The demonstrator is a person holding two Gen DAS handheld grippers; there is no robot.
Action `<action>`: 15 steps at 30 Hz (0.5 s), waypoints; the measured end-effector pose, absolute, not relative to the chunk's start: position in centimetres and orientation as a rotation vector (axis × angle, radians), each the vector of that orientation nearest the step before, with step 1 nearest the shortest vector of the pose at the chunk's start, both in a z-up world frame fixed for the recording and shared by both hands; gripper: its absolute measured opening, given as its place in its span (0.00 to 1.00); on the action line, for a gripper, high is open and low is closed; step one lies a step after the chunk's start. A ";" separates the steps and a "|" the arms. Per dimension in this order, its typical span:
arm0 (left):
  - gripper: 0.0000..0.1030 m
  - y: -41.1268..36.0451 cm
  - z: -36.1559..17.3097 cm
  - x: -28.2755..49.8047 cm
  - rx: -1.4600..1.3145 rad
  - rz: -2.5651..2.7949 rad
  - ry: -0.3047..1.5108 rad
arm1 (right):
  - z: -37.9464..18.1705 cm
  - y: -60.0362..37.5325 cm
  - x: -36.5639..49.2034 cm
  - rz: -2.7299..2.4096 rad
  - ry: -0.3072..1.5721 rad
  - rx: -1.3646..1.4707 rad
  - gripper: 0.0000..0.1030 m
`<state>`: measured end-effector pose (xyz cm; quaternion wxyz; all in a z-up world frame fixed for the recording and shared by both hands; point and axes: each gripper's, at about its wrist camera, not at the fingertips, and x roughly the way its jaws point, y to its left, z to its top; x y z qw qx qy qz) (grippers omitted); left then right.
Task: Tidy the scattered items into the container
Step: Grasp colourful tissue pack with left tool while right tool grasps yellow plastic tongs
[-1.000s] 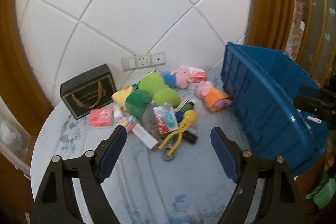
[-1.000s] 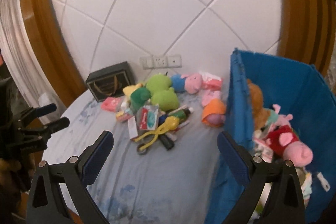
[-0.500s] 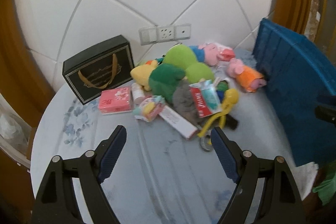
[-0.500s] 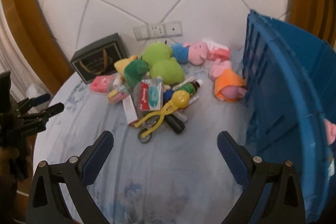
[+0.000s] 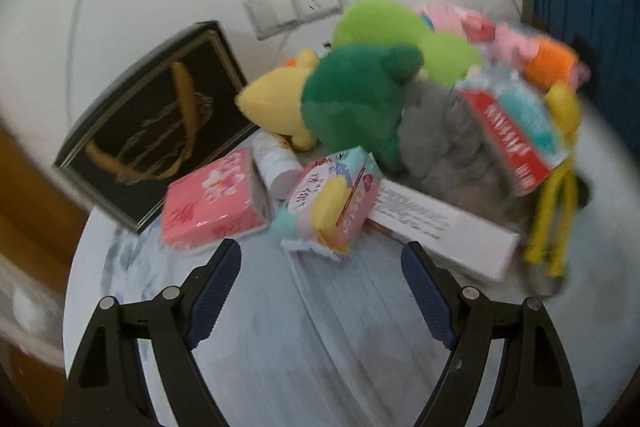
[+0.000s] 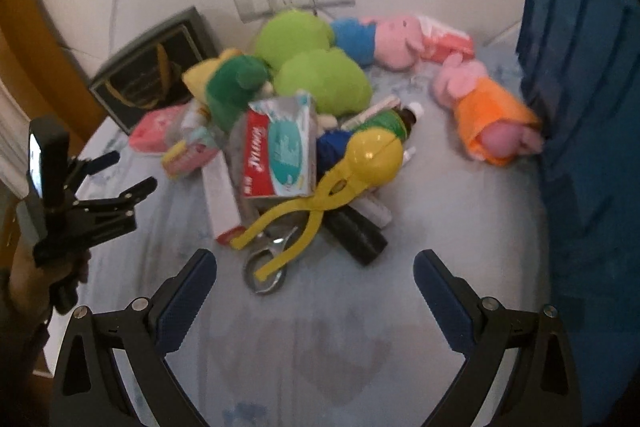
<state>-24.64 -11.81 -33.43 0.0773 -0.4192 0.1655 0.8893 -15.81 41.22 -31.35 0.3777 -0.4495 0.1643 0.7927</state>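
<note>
Both the left gripper (image 5: pixel 321 259) and the right gripper (image 6: pixel 315 270) hang above the table (image 6: pixel 440 211) with jaws spread wide and nothing between them. The scattered pile of toys and packets (image 6: pixel 296 131) lies near the table's far edge by the wall, and the blue container (image 6: pixel 588 131) stands at its right edge.

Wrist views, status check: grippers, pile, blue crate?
Left gripper and right gripper both open, empty. Mixed pile of plush toys and packets on table, untouched. Blue plastic crate at right. Nothing blocking.
</note>
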 end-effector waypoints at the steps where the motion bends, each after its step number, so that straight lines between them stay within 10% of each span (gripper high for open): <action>1: 0.80 -11.5 -34.3 -25.2 -1.246 2.660 0.527 | -32.2 41.9 -15.9 2.016 0.431 -1.151 0.97; 15: 0.50 -13.4 -36.7 -28.3 -1.150 2.701 0.295 | -37.3 47.3 -17.7 1.946 0.431 -1.081 0.95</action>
